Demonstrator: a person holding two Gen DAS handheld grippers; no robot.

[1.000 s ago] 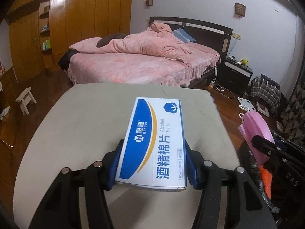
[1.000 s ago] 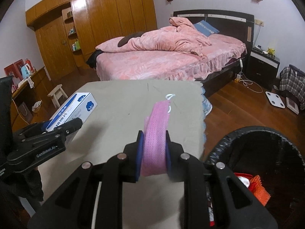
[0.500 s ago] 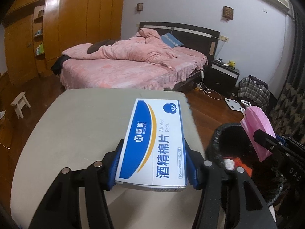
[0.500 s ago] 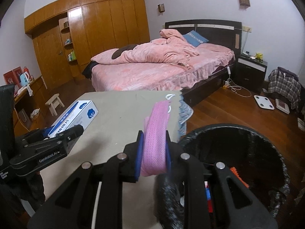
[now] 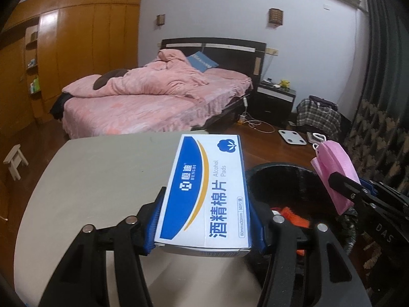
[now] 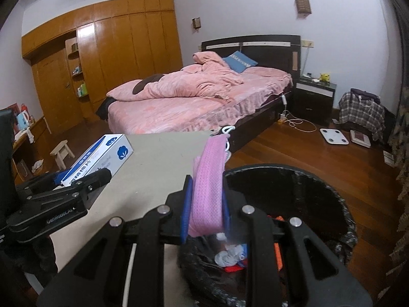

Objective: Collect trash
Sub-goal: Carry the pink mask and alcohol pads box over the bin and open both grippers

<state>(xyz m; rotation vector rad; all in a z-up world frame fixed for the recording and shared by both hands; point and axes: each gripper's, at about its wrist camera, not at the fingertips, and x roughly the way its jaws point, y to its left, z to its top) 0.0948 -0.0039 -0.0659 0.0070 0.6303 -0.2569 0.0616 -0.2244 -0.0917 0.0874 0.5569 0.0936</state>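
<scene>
The left gripper (image 5: 205, 226) has its fingers (image 5: 152, 226) pressed on both long sides of a box (image 5: 207, 192) of alcohol pads, held above the right edge of the grey surface (image 5: 102, 179). The right gripper (image 6: 205, 211) pinches a folded pink mask (image 6: 208, 189) between its fingers (image 6: 186, 211), over the near rim of the black trash bin (image 6: 332, 197). The bin stands just beside the surface edge, with scraps inside. Past it lies open wooden floor (image 6: 294, 151), then the bed (image 6: 194, 99).
</scene>
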